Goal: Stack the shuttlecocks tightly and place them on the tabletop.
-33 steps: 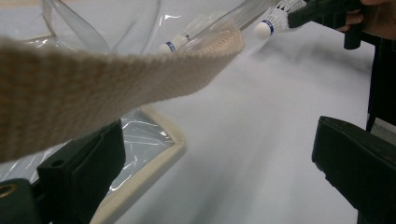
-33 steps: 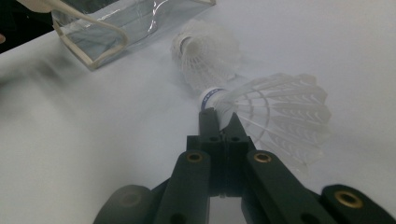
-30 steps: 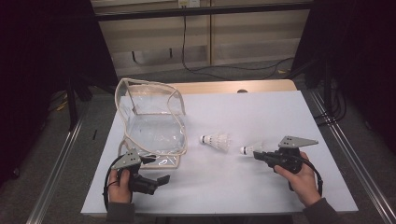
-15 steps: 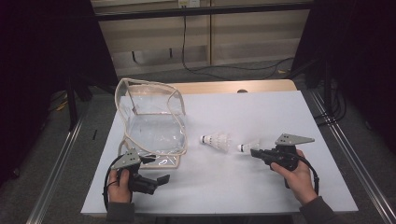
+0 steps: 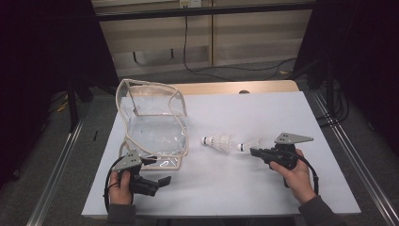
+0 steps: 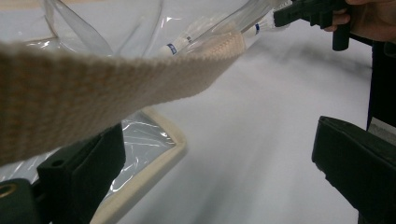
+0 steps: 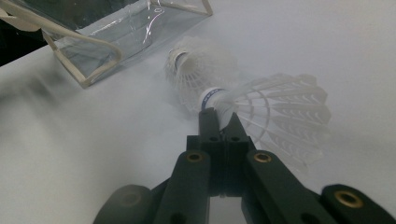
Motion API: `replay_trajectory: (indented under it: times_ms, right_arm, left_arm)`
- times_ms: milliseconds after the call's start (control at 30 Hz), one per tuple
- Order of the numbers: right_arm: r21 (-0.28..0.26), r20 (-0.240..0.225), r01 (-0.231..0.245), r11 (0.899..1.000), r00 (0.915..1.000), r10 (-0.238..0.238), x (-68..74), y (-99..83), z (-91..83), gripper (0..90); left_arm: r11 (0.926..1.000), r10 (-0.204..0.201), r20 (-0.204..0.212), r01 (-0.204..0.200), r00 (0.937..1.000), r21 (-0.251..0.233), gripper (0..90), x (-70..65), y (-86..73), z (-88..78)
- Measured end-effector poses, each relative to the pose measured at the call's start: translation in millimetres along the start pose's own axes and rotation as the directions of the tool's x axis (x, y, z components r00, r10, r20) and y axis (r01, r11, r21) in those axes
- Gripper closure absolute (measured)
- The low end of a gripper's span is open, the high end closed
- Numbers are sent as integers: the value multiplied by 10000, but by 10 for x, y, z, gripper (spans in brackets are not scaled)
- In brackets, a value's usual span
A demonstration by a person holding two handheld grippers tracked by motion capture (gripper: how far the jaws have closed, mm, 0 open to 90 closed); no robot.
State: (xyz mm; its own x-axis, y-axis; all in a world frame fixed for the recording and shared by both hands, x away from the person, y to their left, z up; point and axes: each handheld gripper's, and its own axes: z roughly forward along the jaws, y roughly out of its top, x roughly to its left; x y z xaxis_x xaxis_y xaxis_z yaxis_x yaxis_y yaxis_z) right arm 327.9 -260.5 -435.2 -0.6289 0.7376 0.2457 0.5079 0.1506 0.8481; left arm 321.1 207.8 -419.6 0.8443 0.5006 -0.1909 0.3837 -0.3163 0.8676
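A clear plastic bag [image 5: 155, 134] with beige trim stands open on the white table [image 5: 226, 188], left of centre. One white shuttlecock [image 5: 217, 141] lies on the table just right of the bag. My right gripper [image 5: 254, 151] is shut on a second shuttlecock [image 7: 280, 112], pinching it at the cork end beside the first one [image 7: 198, 63]. My left gripper [image 5: 159, 182] rests open near the bag's front edge. In the left gripper view its jaws stand wide apart, with the bag's beige strap [image 6: 116, 88] crossing close in front and the bag's corner [image 6: 149, 144] by the left jaw.
The table's front edge runs just behind both hands. Metal rails [image 5: 56, 183] flank the table on the floor, and dark cables [image 5: 202, 68] lie beyond its far edge. Bare white surface spreads between the two grippers.
The right gripper, with its shuttlecock, has crept slightly left, toward the lying shuttlecock. The left gripper and the bag have not moved.
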Motion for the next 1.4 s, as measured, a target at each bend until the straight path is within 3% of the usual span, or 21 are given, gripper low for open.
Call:
replay_trajectory:
  times_ms: [1400]
  right_arm:
    - [32, -76, 14, 10000, 10000, -14, -43, 100, 236, 900]
  left_arm:
    - [10000, 15, 5, -15, 10000, -63, 30, 0, -2, -8]
